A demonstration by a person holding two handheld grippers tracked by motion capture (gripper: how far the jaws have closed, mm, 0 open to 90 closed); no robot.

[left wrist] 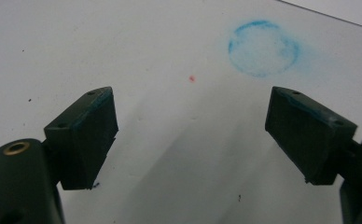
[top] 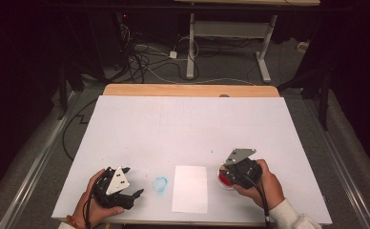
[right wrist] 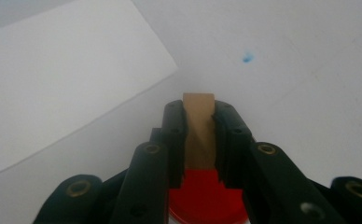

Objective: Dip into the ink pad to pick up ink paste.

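A stamp-like piece with a tan wooden handle (right wrist: 198,135) and a round red base (right wrist: 202,198) sits between the jaws of my right gripper (right wrist: 198,109), which is shut on the handle. From above, the red base (top: 223,177) peeks out under that right gripper (top: 227,175), just right of a white paper sheet (top: 190,188). My left gripper (top: 131,183) rests at the board's front left with its jaws open and nothing between them (left wrist: 188,135). A blue ring-shaped ink mark (left wrist: 263,46) lies ahead of it on the board, between gripper and paper (top: 160,183).
The white board (top: 188,124) covers a wooden table whose far edge (top: 188,89) shows. A small blue ink spot (right wrist: 247,58) and a red speck (left wrist: 191,78) mark the board. Cables and another table's legs (top: 191,47) stand on the floor beyond.
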